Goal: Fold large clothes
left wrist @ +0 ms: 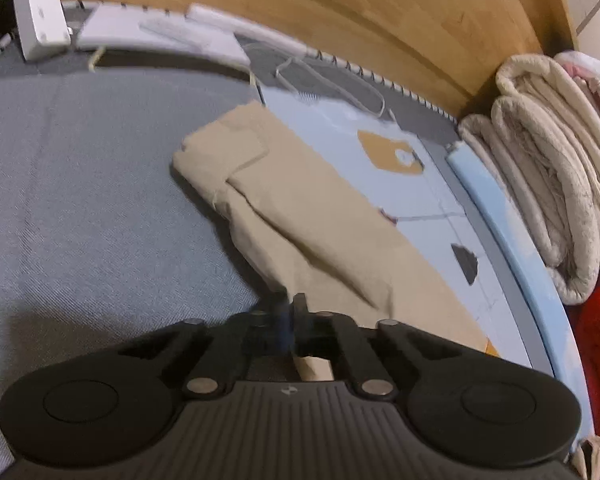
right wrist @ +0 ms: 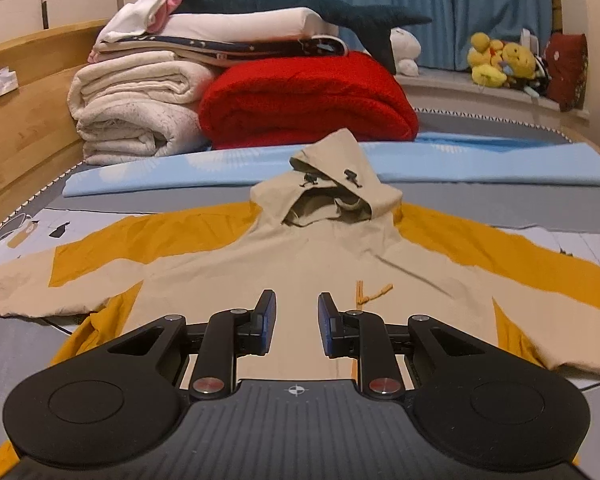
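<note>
A beige and mustard hoodie (right wrist: 300, 256) lies flat on the bed, front up, sleeves spread to both sides and the hood (right wrist: 328, 184) at the far end. In the left wrist view one beige sleeve (left wrist: 284, 200) runs from its cuff at the far end up into my left gripper (left wrist: 290, 312), whose fingers are shut on the sleeve's fabric. The cloth rises off the bed toward them. My right gripper (right wrist: 297, 320) hovers low over the hoodie's lower front near an orange drawstring (right wrist: 370, 294). Its fingers stand apart with nothing between them.
The grey mattress (left wrist: 80, 180) stretches to the left. A wooden headboard (left wrist: 340, 12) bounds the bed, with a white cable (left wrist: 328, 84) near it. Folded cream blankets (right wrist: 136, 108), a red blanket (right wrist: 308, 96) and a plush shark (right wrist: 300, 4) are stacked beyond the hood. A light blue sheet (right wrist: 460, 164) lies behind.
</note>
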Available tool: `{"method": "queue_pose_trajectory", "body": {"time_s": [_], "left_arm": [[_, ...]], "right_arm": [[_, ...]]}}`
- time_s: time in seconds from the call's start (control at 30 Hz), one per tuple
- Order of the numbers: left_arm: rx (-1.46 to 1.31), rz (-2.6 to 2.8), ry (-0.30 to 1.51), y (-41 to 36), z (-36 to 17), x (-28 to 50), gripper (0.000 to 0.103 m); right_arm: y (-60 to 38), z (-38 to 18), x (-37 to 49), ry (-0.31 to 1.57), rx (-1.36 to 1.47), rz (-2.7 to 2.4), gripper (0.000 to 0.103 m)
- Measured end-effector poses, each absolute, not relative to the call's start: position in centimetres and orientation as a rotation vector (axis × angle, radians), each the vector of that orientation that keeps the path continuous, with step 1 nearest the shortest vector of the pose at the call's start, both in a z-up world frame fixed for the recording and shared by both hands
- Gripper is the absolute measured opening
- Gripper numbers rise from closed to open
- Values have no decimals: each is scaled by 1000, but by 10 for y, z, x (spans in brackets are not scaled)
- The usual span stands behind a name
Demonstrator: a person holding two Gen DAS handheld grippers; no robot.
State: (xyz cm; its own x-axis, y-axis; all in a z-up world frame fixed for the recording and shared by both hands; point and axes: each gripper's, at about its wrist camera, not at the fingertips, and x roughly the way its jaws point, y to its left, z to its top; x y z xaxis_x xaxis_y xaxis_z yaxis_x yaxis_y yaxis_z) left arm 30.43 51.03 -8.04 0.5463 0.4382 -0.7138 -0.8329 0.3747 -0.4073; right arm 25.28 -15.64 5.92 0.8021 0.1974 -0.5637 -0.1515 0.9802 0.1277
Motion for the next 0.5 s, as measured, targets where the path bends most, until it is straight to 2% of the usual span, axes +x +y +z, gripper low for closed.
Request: {"method": "queue_pose_trajectory", "body": {"time_s": [0.07,0.17,0.3,0.4,0.5], "left_arm": [[-745,875,516,488,-57,312,0],[-594,753,417,439,-3,333,0],[-412,449,320,322,59,357,0],[-346,161,327,211,78,364,0],[-309,-89,378,109,75,364,0]], "right_arm": [[-158,58,253,629,91,181,9],[-160,58,253,646,93,159,9],[-165,58,253,673,93,135,9],[-173,57,249,683,102,119,8],[-183,54,243,694,115,112,6]]}}
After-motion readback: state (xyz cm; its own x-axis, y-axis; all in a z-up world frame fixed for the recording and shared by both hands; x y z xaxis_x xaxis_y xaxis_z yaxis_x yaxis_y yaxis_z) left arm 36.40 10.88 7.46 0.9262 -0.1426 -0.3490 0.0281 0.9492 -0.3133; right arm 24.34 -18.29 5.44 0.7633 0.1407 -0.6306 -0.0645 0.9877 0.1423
